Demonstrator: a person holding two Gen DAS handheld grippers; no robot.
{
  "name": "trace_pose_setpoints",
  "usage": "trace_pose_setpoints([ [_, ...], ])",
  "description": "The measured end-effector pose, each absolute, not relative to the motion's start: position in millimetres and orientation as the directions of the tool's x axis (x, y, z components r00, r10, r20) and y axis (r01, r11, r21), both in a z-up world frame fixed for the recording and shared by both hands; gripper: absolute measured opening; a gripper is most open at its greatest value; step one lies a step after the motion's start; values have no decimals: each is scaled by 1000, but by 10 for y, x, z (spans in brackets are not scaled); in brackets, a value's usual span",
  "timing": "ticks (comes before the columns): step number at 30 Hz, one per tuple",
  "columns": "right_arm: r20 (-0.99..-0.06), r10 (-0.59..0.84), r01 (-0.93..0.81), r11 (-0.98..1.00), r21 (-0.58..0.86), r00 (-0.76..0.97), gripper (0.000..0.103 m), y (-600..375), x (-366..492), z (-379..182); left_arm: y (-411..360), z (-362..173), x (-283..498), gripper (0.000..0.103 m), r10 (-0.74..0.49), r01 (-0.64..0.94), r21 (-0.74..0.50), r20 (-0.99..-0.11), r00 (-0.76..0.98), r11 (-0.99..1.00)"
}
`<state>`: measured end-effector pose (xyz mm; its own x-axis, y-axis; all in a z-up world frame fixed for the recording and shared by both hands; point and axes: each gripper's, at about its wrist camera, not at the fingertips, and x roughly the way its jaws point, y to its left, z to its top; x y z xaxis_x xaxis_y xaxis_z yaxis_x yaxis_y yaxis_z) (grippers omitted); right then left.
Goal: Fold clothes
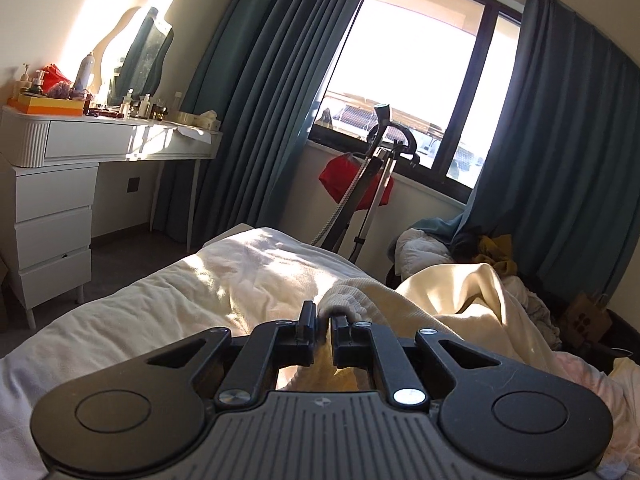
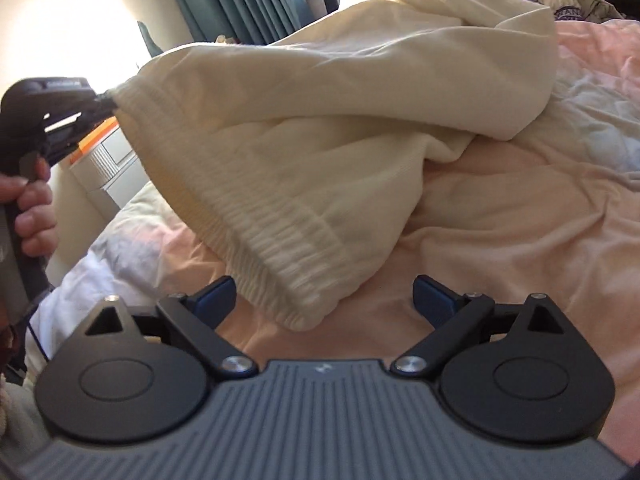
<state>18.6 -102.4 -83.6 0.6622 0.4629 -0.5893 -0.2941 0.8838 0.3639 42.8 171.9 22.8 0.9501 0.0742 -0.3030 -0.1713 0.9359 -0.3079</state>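
A cream garment point(image 2: 320, 120) with a ribbed hem point(image 2: 272, 236) hangs stretched above the bed point(image 2: 500, 220). My left gripper point(image 1: 323, 320) is shut on one end of that hem, and the cloth point(image 1: 460, 292) trails off to the right over the duvet. The right wrist view shows this left gripper point(image 2: 108, 100) at the far left, held by a hand point(image 2: 36, 216), pinching the hem's corner. My right gripper point(image 2: 324, 292) is open, its blue pads wide apart. The hem's lower corner point(image 2: 304, 316) droops between them, and neither pad touches it.
A white dressing table point(image 1: 80, 140) with bottles and a mirror stands at the left. A garment steamer point(image 1: 376, 184) with something red on it stands under the window. Several loose clothes point(image 1: 492, 252) are piled by the right curtain, next to a paper bag point(image 1: 584, 316).
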Motion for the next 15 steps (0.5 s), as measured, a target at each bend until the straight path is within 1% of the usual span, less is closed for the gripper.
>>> trace_pose_setpoints([
  [2, -592, 439, -286, 897, 337, 676, 85, -924, 245, -888, 1700, 168, 539, 8, 84, -177, -284, -311, 947, 943],
  [3, -590, 425, -276, 903, 330, 687, 78, -892, 287, -911, 1708, 147, 580, 8, 87, -178, -273, -312, 946, 946],
  [4, -586, 419, -262, 904, 338, 694, 74, -881, 325, -935, 1682, 126, 634, 8, 95, -182, -260, -315, 944, 948],
  [8, -567, 422, -262, 902, 344, 707, 64, -903, 316, -931, 1666, 77, 750, 8, 111, -193, -226, -331, 937, 955],
  [10, -563, 435, -268, 895, 357, 703, 57, -933, 311, -893, 1658, 67, 763, 9, 119, -201, -214, -344, 932, 956],
  [13, -557, 450, -255, 883, 393, 698, 50, -991, 327, -826, 1627, 57, 755, 9, 133, -209, -188, -351, 927, 960],
  [15, -540, 453, -243, 876, 416, 709, 48, -1054, 314, -773, 1622, 45, 764, 10, 141, -215, -176, -361, 922, 960],
])
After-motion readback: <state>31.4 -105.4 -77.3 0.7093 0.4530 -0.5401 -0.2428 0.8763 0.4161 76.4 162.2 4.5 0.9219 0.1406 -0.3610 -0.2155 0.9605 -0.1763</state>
